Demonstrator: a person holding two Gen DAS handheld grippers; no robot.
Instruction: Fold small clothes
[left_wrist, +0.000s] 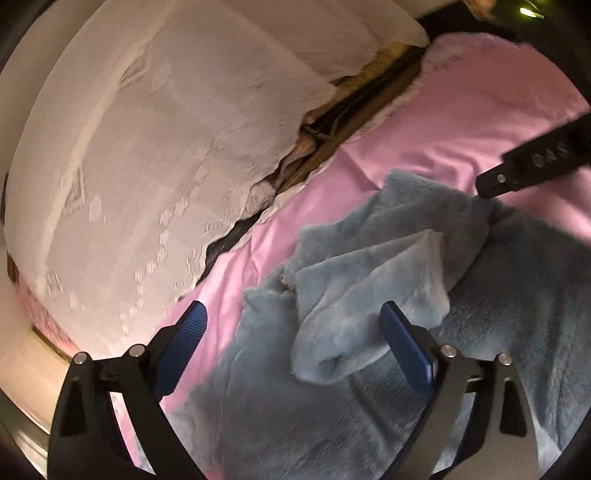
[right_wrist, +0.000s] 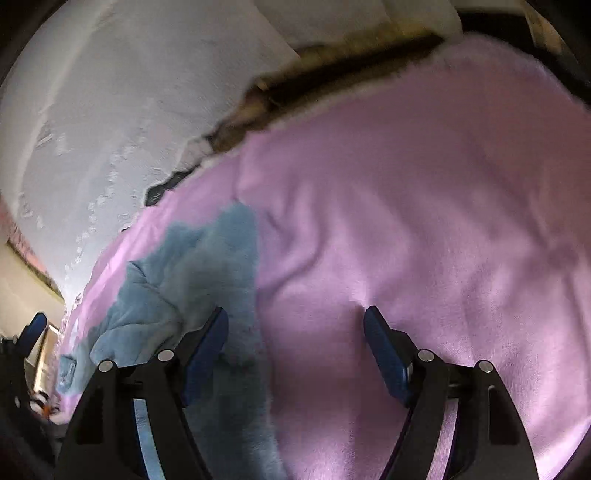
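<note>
The left gripper (left_wrist: 291, 332) stands wide over a rumpled fold of the blue fleece garment (left_wrist: 369, 280), gripping nothing. The right gripper (right_wrist: 295, 332) gapes empty beside it. The garment lies on the pink blanket (right_wrist: 424, 221); beyond, white lace fabric (left_wrist: 147, 166).

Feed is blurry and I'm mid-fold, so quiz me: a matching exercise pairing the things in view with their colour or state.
Column one:
1. fluffy plush garment
2. smooth cloth underneath
3. lace-patterned fabric
4. left gripper

Column two:
a. white
b. jaws apart, gripping nothing
c. blue-grey, crumpled
d. pink

Pairs: 1-c, 2-d, 3-a, 4-b
</note>
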